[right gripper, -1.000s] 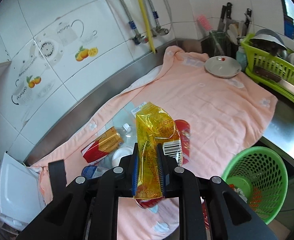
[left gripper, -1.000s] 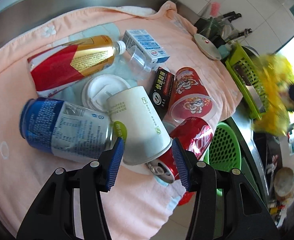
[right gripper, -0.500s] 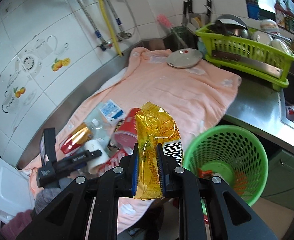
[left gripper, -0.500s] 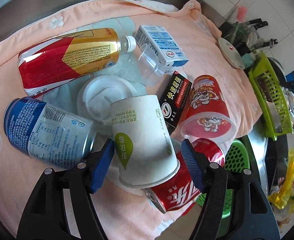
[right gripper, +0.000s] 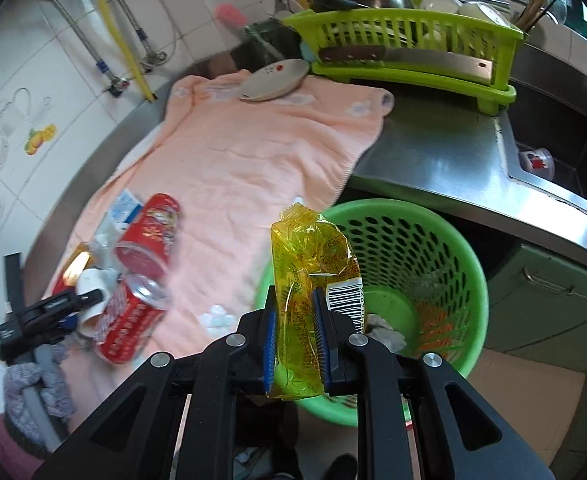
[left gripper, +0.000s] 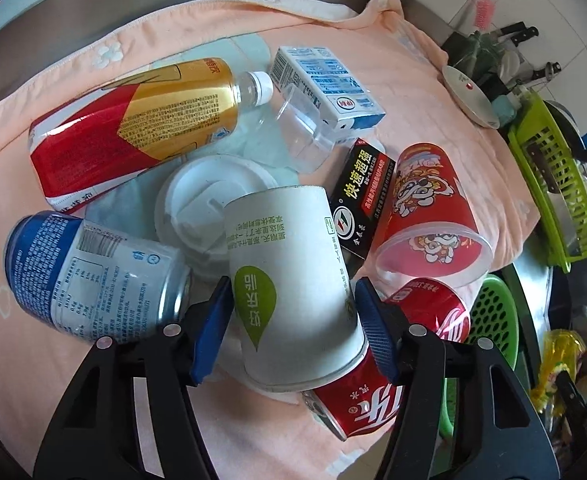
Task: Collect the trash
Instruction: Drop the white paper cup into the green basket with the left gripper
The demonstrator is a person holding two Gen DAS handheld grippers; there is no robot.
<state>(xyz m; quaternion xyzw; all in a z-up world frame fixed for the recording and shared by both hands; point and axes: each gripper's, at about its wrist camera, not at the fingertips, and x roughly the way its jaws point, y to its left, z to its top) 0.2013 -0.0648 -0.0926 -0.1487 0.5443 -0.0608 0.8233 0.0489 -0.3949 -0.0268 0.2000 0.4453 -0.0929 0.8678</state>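
My right gripper (right gripper: 296, 330) is shut on a yellow snack wrapper (right gripper: 313, 276) and holds it over the near rim of the green trash basket (right gripper: 433, 248). My left gripper (left gripper: 293, 320) is open, its blue pads on either side of a white paper cup (left gripper: 289, 292) lying on its side in the trash pile. Around the cup lie a blue can (left gripper: 89, 276), a red cola can (left gripper: 377, 392), a red plastic cup (left gripper: 429, 212), a black box (left gripper: 363, 196), a tea bottle (left gripper: 133, 124), a milk carton (left gripper: 325, 84), a clear cup (left gripper: 305, 136) and a white lid (left gripper: 201, 204).
A pink towel (right gripper: 253, 168) covers the steel counter (right gripper: 453, 152). A plate (right gripper: 273, 80) and a green dish rack (right gripper: 405, 48) with a cleaver stand at the far end, a sink (right gripper: 565, 132) beyond. The basket holds some scraps.
My right gripper has carried the wrapper from above the towel to the basket. My left gripper has moved forward so the paper cup now sits between its pads.
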